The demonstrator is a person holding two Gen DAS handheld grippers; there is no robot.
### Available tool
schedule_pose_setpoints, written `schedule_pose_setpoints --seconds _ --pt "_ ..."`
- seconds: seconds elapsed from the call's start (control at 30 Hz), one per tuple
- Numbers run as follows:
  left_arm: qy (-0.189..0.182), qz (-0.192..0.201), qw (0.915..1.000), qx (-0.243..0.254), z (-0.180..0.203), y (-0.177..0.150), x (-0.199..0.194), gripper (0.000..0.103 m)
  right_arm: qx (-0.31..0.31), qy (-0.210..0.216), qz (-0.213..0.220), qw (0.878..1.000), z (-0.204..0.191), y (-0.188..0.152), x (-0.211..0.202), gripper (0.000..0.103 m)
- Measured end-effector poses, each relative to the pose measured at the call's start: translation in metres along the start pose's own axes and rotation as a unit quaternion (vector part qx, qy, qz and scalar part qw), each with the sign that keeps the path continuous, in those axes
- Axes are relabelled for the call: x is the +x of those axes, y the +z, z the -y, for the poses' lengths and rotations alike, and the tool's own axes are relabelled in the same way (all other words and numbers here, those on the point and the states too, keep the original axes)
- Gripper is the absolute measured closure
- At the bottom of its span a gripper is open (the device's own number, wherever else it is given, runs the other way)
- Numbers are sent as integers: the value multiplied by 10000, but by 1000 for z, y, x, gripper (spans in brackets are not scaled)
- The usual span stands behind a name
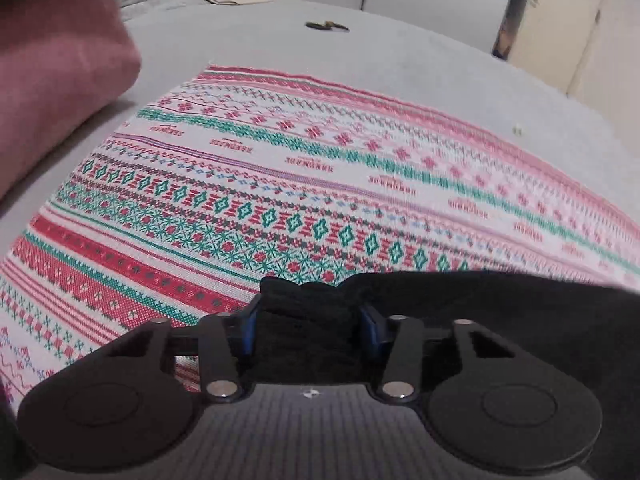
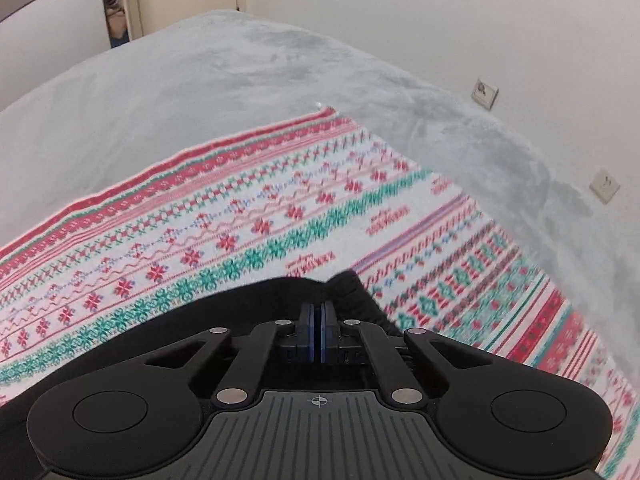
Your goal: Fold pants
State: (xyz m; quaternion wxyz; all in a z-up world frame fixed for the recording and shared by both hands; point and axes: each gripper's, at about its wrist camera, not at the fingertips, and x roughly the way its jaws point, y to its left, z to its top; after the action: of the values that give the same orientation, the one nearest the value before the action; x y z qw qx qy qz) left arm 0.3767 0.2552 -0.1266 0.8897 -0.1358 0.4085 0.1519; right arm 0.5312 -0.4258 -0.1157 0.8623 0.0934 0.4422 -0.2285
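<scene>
Pants (image 1: 520,320) (black) pinched in my left fingers (image 1: 310,326) and my right fingers (image 2: 319,330), above the patterned cloth (image 1: 280,184).

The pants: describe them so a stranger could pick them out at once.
A grey blanket covers the bed, and on it lies a patterned cloth striped red, green and white. The pants are at its near edge, pinched by the left gripper and right gripper. They are plain black; the other plain fabric nearby is a pink bundle.

Black pants (image 1: 500,320) lie on a red-green-white patterned cloth (image 1: 280,184).
</scene>
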Motion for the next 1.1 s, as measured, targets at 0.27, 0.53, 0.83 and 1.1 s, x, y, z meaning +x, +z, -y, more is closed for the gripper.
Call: schedule_pose_setpoints --seconds 0.27,0.53,0.83,1.1 --pt "-218 466 9974 -499 -14 9 -28 41 36 245 259 9994 17 10 -29 103" --pt "-559 915 9910 -800 -23 11 -48 44 143 471 419 9979 17 18 -51 103" --pt "-1315 1286 9826 248 -61 -36 -133 43 1021 2365 2335 9376 166 -46 -196 103" --pt "-1257 899 9875 -314 -70 -53 -139 30 1348 1696 205 9760 214 -135 -137 92"
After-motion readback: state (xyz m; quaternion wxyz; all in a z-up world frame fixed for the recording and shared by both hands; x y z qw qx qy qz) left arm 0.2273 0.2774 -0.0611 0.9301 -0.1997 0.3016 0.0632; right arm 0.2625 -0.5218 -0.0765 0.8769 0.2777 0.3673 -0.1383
